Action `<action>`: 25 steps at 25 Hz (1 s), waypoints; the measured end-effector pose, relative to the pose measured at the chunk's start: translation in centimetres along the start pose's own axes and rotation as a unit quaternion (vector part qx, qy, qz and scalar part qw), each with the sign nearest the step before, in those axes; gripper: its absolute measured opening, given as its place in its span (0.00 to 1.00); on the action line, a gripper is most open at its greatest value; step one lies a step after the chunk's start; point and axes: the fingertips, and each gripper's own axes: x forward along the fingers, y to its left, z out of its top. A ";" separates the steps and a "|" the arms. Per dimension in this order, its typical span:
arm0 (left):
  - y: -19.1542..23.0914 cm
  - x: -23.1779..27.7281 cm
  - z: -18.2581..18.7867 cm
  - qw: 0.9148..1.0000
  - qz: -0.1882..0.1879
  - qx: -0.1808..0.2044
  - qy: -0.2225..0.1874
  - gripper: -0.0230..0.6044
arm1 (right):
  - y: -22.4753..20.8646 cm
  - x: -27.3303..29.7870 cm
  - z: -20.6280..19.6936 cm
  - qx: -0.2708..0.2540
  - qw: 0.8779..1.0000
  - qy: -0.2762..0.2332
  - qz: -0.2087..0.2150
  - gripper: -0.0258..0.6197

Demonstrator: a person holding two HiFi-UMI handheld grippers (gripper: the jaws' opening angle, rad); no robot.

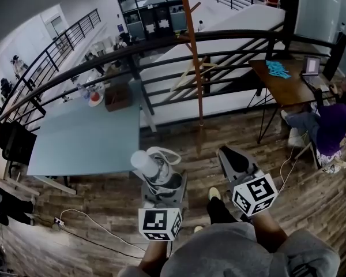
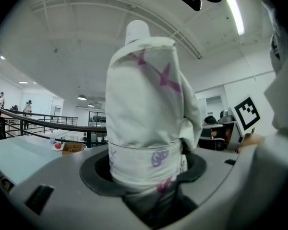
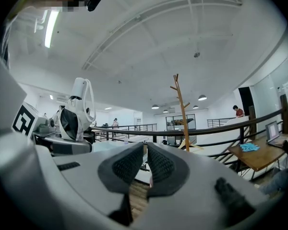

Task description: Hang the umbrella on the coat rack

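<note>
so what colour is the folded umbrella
The umbrella is white with pinkish-purple markings; left gripper view shows it best.

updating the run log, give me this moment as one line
left gripper: shut on umbrella | right gripper: shut, empty | coat rack: ahead by railing | hang: not yet done

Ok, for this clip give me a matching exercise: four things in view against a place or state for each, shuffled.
Things:
1. folded white fabric umbrella with pink print
2. tall brown wooden coat rack
3. right gripper
4. pale blue rectangular table

Place or state:
A. jaws together, nothing between them
B. bears a brown box
C. clamped in the left gripper
D. upright beside the black railing

Pairs: 1-C, 2-D, 3-A, 4-B.
</note>
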 end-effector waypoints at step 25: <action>1.5 19.0 3.1 1.000 -0.020 0.023 0.008 0.49 | -13.0 12.8 1.5 0.009 1.000 -0.010 0.006 0.11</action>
